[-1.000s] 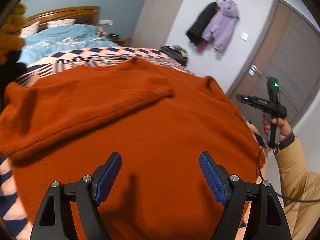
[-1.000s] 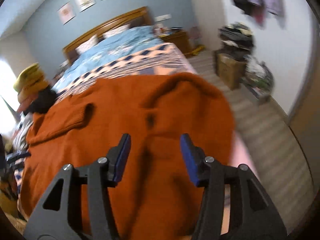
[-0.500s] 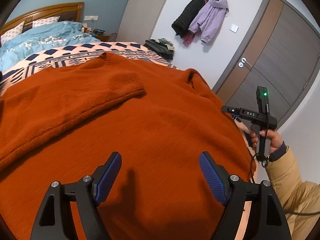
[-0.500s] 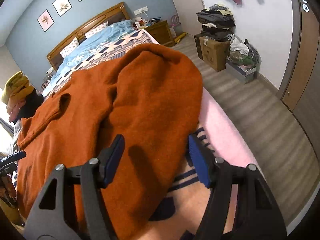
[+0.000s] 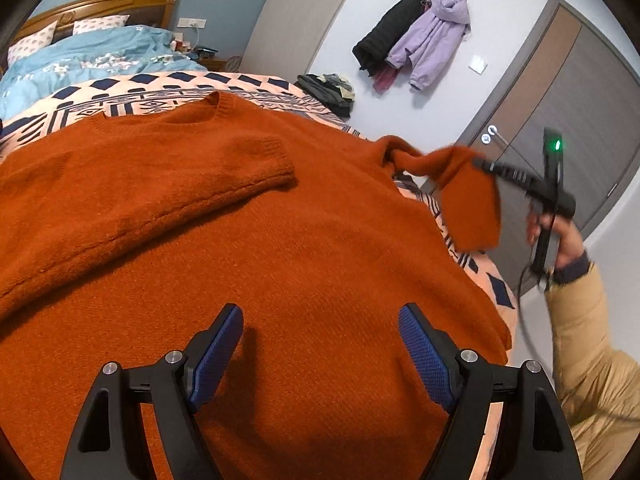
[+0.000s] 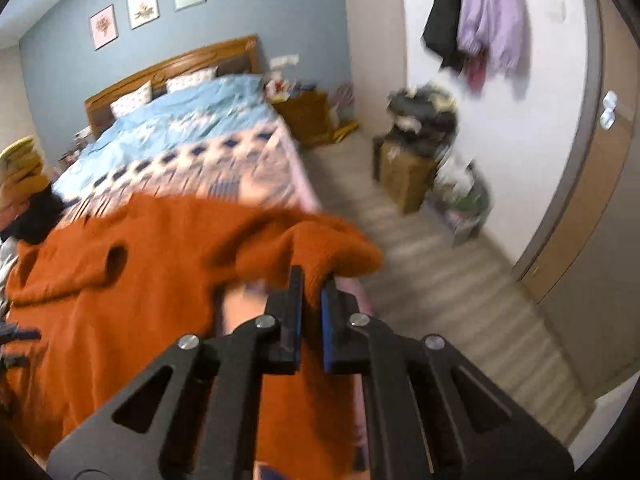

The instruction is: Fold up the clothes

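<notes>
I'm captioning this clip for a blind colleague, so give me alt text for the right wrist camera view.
The right tongs are shut on a bunched sleeve of the rust-orange knitted sweater and hold it above the patterned peach and navy bedspread. Beyond lie a wooden headboard, a light blue duvet and three framed pictures on a blue wall.
</notes>
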A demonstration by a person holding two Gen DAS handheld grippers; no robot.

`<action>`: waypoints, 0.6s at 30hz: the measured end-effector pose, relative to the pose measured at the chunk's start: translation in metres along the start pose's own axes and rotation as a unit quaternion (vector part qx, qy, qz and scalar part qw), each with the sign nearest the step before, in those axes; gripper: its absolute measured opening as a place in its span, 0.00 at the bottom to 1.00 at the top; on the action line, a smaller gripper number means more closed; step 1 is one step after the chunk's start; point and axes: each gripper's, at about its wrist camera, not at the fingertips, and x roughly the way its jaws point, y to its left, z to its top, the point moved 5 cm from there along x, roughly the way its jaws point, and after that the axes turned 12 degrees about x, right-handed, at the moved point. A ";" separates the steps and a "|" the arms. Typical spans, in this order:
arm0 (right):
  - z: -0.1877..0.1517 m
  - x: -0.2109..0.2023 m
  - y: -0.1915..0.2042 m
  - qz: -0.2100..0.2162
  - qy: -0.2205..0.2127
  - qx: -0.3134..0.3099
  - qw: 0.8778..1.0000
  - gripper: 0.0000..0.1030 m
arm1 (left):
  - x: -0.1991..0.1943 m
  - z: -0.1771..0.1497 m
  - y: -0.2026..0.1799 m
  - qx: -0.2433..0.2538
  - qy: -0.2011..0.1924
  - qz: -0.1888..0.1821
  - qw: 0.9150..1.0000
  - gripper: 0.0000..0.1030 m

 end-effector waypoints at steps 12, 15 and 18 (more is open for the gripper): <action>0.066 -0.027 0.112 0.185 0.028 -0.026 0.982 0.08 | -0.018 0.006 0.016 -0.010 -0.017 0.003 1.000 0.80; 0.053 -0.015 0.167 0.237 0.072 -0.048 0.968 0.09 | -0.025 0.010 0.026 -0.018 -0.025 0.006 1.000 0.80; 0.032 0.008 0.221 0.268 0.116 -0.073 0.954 0.09 | -0.032 0.011 0.038 -0.026 -0.033 0.014 0.999 0.81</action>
